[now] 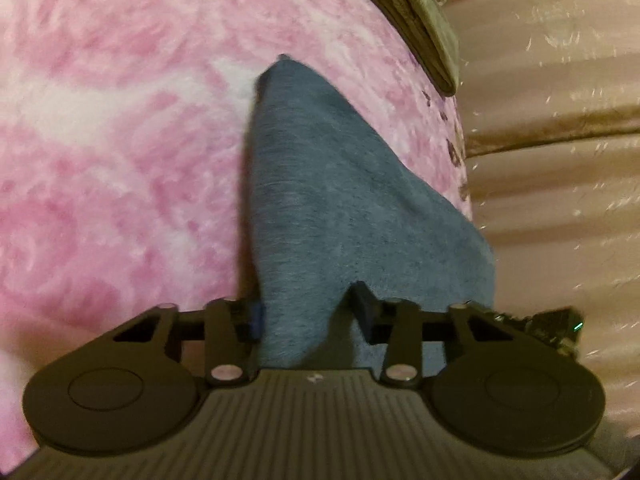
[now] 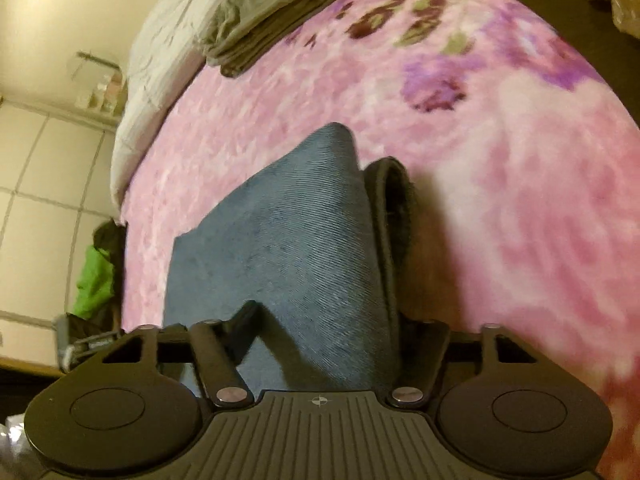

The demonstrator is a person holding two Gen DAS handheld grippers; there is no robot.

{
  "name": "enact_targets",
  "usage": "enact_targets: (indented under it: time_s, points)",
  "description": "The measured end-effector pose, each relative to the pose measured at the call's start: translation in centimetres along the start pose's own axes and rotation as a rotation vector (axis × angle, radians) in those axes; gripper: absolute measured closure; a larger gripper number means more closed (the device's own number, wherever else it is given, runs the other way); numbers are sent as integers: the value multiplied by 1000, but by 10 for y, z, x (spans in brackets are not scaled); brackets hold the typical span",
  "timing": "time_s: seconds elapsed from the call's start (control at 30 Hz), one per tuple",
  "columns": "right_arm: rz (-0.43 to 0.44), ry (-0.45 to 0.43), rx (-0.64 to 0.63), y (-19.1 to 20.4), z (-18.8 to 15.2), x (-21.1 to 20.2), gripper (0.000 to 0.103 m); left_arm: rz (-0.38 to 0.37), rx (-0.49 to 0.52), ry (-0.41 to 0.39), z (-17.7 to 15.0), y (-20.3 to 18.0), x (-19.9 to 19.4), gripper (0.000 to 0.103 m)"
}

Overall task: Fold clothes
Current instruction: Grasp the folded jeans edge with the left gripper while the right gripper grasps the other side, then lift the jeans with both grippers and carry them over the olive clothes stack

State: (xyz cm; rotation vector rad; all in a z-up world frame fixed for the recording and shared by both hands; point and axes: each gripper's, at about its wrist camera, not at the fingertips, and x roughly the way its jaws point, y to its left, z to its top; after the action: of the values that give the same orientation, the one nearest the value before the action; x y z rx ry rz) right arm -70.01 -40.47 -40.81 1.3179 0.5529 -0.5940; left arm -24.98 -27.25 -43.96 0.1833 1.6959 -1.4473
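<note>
In the left wrist view we see our left gripper (image 1: 306,312) with its 2 fingers (image 1: 366,300) partly closed around a bunched edge of the blue garment (image 1: 320,184); the cloth runs between them, but we cannot tell whether they press on it. The garment stretches away from the fingers over the pink floral blanket (image 1: 120,120) on the bed. A folded olive-grey cloth (image 1: 420,20) lies at the blanket's far edge, beside a beige striped cover (image 1: 560,100).

In the right wrist view our right gripper (image 2: 324,324) stands about half open, the blue garment (image 2: 280,240) draped between its fingers (image 2: 250,320), its dark waistband (image 2: 396,200) at the right. Whether they pinch it is unclear. A green cloth (image 2: 94,280) lies beside the bed.
</note>
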Motion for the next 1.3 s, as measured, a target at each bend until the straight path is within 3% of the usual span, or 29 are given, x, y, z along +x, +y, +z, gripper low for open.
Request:
enact_targets:
  time_s: [0.17, 0.33, 0.57, 0.77, 0.97, 1.13, 1.3]
  points:
    - [-16, -56, 95, 6, -8, -5, 60, 40, 88, 37, 10, -15, 0, 83]
    - [-16, -82, 136, 29, -6, -16, 73, -11, 183, 49, 24, -49, -16, 90]
    - [65, -182, 185, 59, 37, -28, 75, -51, 289, -61, 76, -103, -37, 91]
    - [126, -267, 213, 72, 123, -39, 75, -99, 397, -138, 163, -161, -25, 91]
    - [199, -334, 198, 81, 241, -33, 75, -117, 497, -203, 282, -216, 8, 91]
    - [240, -357, 214, 76, 335, -6, 75, -103, 465, -220, 381, -240, 50, 92]
    - [249, -354, 239, 59, 393, 30, 75, -66, 433, -220, 443, -242, 85, 92]
